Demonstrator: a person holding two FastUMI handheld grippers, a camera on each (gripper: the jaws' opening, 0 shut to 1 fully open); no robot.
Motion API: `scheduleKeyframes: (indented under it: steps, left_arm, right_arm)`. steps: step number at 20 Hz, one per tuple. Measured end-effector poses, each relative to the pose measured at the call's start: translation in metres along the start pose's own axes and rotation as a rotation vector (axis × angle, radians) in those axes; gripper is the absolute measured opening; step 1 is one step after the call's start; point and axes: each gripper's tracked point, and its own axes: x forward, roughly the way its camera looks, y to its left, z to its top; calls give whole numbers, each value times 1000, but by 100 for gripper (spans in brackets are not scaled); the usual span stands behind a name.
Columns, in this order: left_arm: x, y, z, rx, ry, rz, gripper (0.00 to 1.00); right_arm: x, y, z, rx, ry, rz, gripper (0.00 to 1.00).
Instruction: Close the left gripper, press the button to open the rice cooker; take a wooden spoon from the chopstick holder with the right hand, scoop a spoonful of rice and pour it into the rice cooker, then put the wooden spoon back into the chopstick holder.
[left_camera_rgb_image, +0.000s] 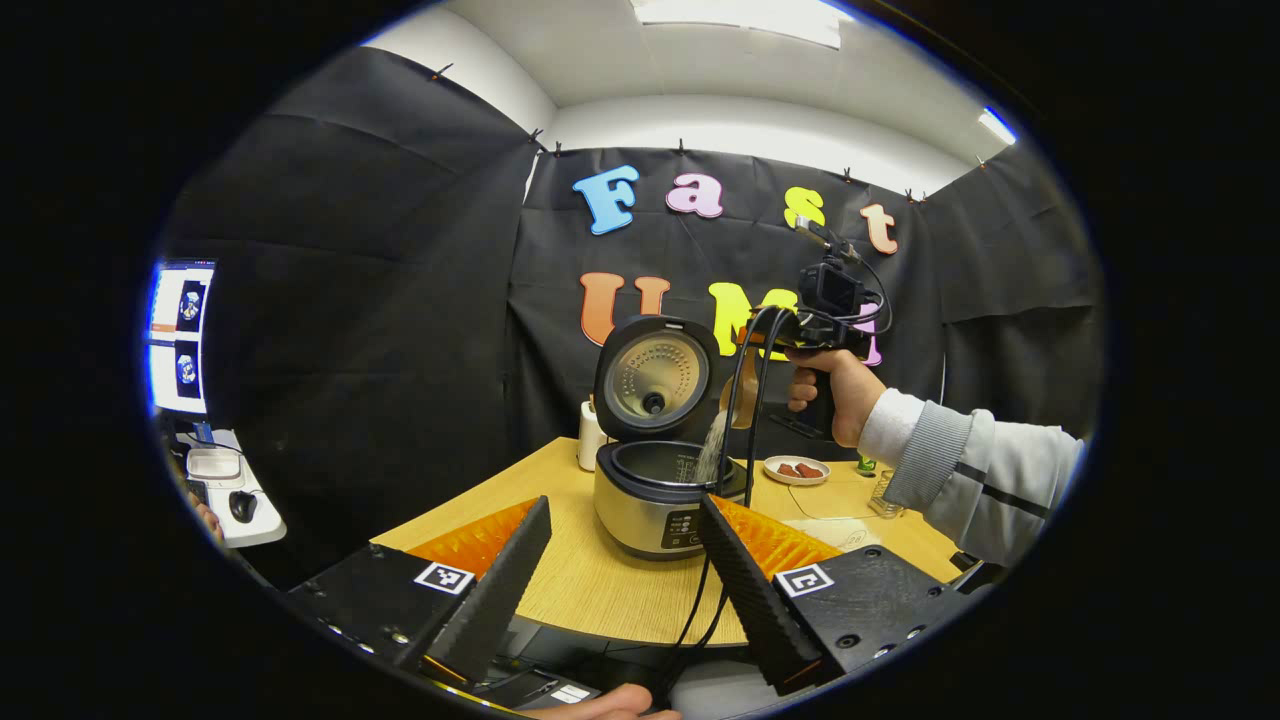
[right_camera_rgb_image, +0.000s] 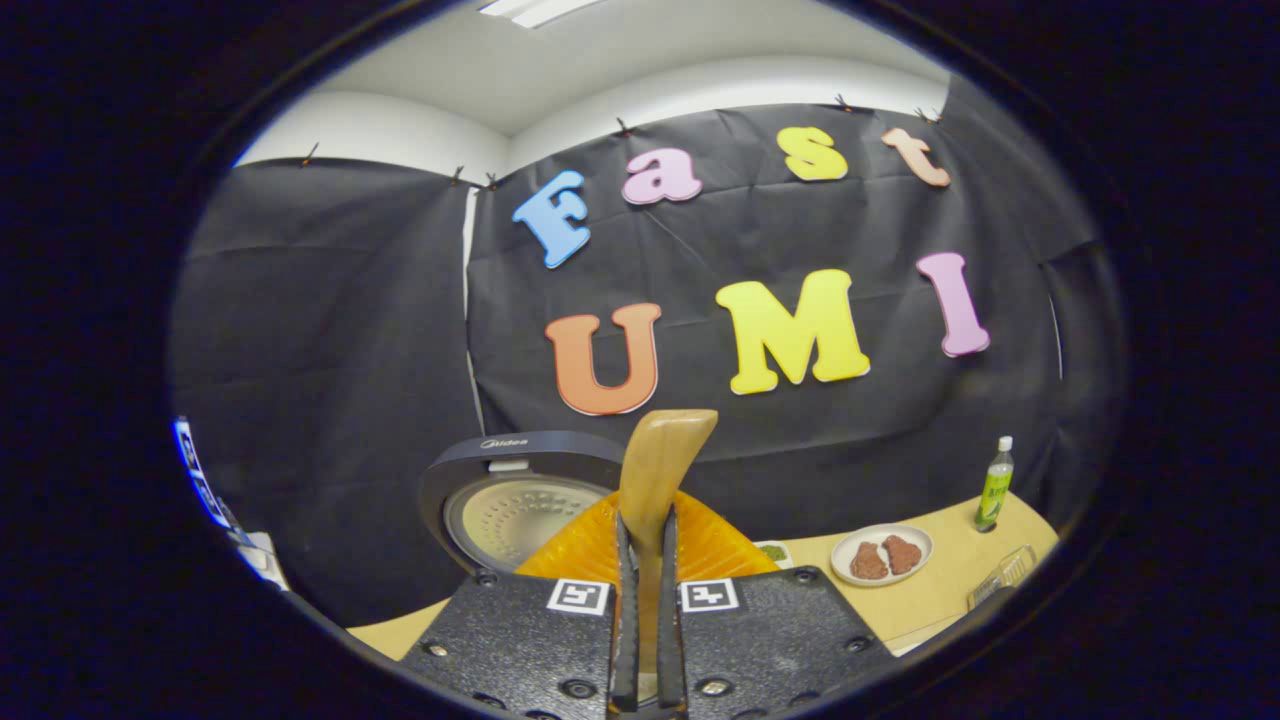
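The rice cooker (left_camera_rgb_image: 655, 505) stands on the wooden table (left_camera_rgb_image: 600, 590) with its lid (left_camera_rgb_image: 655, 380) raised. A hand holds my right gripper (left_camera_rgb_image: 775, 328) above the cooker's right rim. It is shut on the wooden spoon (left_camera_rgb_image: 742, 395), which tilts down while rice (left_camera_rgb_image: 712, 450) streams into the pot. In the right gripper view both fingers (right_camera_rgb_image: 622, 590) press the spoon (right_camera_rgb_image: 660, 470) handle, and the lid (right_camera_rgb_image: 510, 505) shows behind. My left gripper (left_camera_rgb_image: 625, 502) hangs open in front of the cooker, holding nothing. A white holder (left_camera_rgb_image: 591, 437) stands behind the cooker's left side.
A plate of reddish-brown food (left_camera_rgb_image: 796, 469) (right_camera_rgb_image: 882, 555) lies right of the cooker. A green bottle (right_camera_rgb_image: 995, 485) and a clear container (right_camera_rgb_image: 1005, 570) stand farther right. Black cables (left_camera_rgb_image: 745, 440) hang from the right gripper across the cooker. A side desk with a mouse (left_camera_rgb_image: 242, 505) sits at left.
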Motion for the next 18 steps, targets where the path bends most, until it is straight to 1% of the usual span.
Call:
scheduleKeyframes:
  steps: [5, 8, 12, 13, 15, 18]
  left_arm:
    - [3, -2, -5, -1, 6, 2, 94]
    - [5, -2, -6, -3, 7, -1, 94]
    - [3, -3, -7, -1, 15, 13, 94]
    - [1, -3, -4, -2, 6, 21, 94]
    - [-2, -8, 4, -3, -18, 20, 94]
    - [-4, -15, 6, -11, -29, 9, 94]
  right_arm:
    - [-4, 29, -18, -187, -4, 64, 13]
    - [-5, 38, -26, -299, -14, 75, 13]
    - [-9, 42, -34, -386, -13, 82, 13]
    - [-12, 40, -33, -393, -15, 81, 13]
    - [-20, 28, -30, -368, -12, 75, 12]
    - [-26, -9, -19, -316, -15, 34, 12]
